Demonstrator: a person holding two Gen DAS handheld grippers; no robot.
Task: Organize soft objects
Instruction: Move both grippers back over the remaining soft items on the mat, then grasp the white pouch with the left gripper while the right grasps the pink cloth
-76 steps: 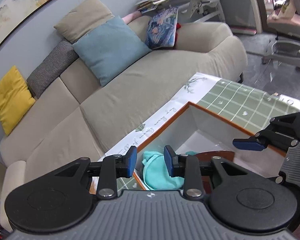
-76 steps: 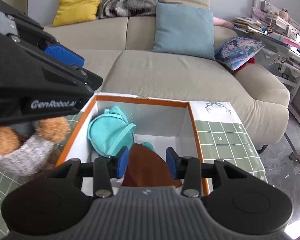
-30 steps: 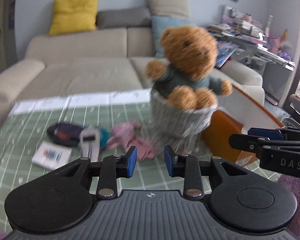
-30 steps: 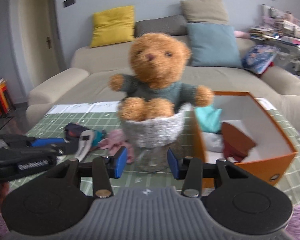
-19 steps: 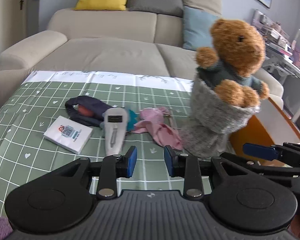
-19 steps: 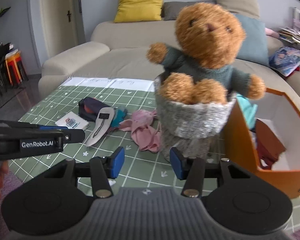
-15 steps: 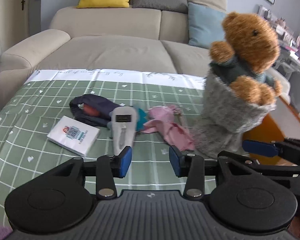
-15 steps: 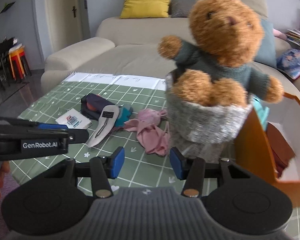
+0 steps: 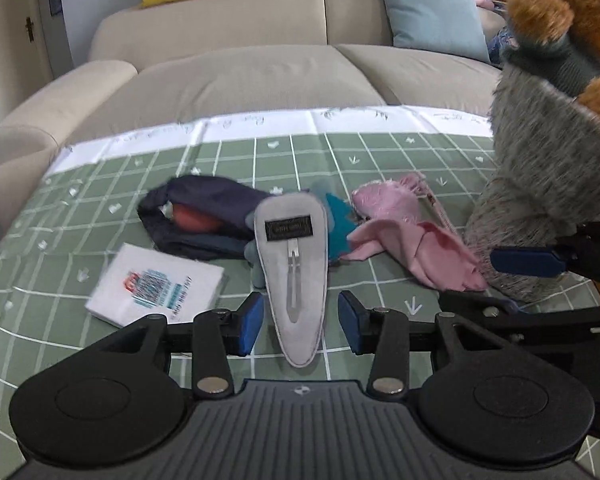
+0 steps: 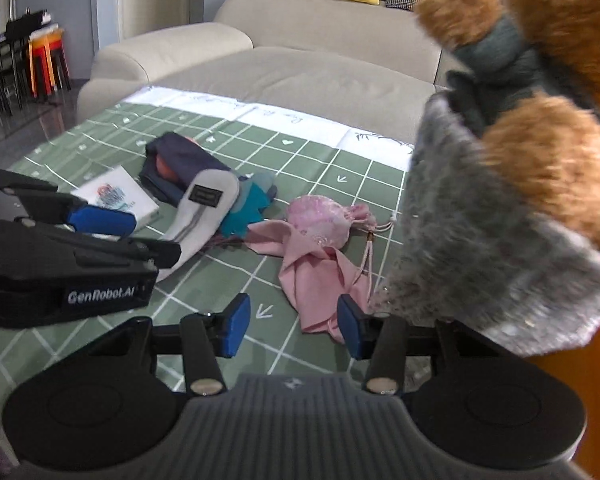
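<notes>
Framing the left wrist view's lower centre, the left gripper [image 9: 300, 328] has just opened; its jaws straddle, untouching, a grey teardrop-shaped felt pouch [image 9: 292, 268] on the green checked tablecloth [image 9: 60, 344]. Right wrist view: right gripper [image 10: 292, 328] open and empty, crumpled pink satin drawstring bag [image 10: 320, 240] centre frame, brown teddy bear in grey fuzzy sack [image 10: 512, 184] at right.

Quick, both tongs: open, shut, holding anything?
Left tongs: open, empty, straddling the grey pouch.
Right tongs: open, empty, above the pink cloth.

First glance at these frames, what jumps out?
A brown teddy bear in a grey fuzzy wrap looms at the right edge. Ahead of the open left tongs a pale grey pouch lies on the green checked tablecloth, with a pink drawstring bag beside it.
</notes>
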